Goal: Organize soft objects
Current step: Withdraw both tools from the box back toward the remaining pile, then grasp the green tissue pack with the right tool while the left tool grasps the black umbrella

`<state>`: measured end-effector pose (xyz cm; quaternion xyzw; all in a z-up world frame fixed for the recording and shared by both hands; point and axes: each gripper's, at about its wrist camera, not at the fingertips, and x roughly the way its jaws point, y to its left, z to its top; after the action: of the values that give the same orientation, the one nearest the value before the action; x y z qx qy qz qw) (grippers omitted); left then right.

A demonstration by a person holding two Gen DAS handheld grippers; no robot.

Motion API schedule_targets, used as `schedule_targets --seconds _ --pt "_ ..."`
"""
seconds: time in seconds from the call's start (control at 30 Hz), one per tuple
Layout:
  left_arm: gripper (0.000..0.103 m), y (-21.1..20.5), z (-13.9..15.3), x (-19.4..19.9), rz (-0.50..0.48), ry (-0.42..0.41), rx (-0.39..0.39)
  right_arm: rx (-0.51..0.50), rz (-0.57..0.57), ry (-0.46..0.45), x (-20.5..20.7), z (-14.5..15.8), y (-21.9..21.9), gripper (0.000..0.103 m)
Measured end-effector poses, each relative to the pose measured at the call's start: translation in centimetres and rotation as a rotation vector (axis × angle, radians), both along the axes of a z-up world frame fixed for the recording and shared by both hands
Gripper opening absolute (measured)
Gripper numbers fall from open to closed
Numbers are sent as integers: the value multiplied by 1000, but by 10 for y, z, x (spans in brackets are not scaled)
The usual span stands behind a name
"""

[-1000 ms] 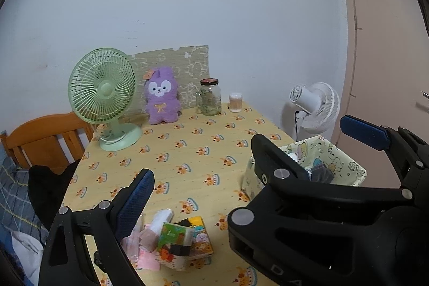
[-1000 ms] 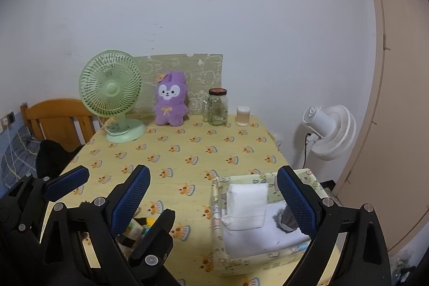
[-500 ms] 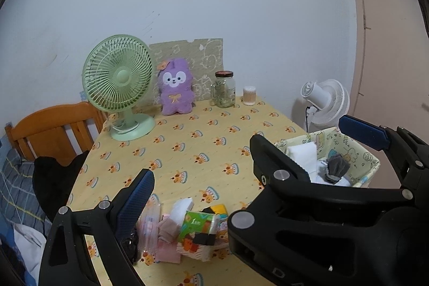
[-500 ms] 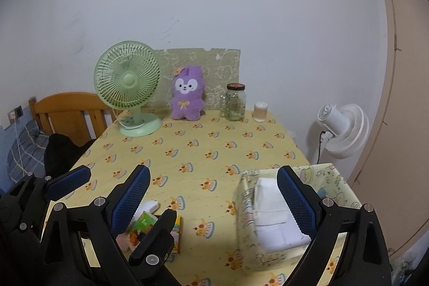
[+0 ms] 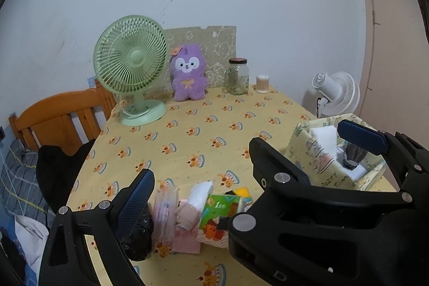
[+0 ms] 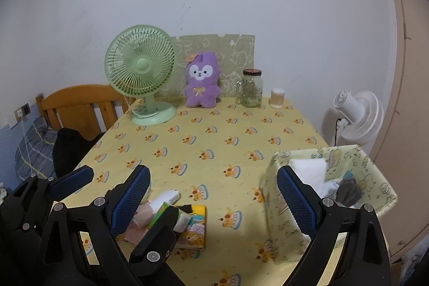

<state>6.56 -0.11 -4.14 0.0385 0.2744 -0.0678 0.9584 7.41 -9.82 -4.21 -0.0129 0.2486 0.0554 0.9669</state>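
Table [image 6: 214, 141] under a yellow printed cloth. Landmark: green desk fan [image 6: 140, 77] at the back-left corner. Right of the fan along the wall edge: purple plush [image 6: 201, 83], glass jar [image 6: 252, 91], then a small cotton-swab tub [image 6: 277, 97]. Well forward of the fan at the near edge: heap of small soft items [image 5: 198, 213] (tissue packs, folded cloths, black bag). Far right of the heap, at the table's right edge: fabric bin [image 6: 278, 208].

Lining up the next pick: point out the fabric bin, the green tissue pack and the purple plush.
fabric bin [image 6: 278, 205], right wrist view, front wall.
green tissue pack [image 5: 219, 208], left wrist view, printed face.
purple plush [image 6: 201, 87], right wrist view, belly.
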Motion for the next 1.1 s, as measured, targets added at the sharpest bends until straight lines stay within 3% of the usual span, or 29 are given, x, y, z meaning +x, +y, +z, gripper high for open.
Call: schedule_targets --seconds 0.47,1.1 --pt "94 24 -34 5 68 74 13 -3 22 39 9 -36 24 97" --pt "82 66 -77 22 199 198 -4 -24 79 163 32 -78 53 95"
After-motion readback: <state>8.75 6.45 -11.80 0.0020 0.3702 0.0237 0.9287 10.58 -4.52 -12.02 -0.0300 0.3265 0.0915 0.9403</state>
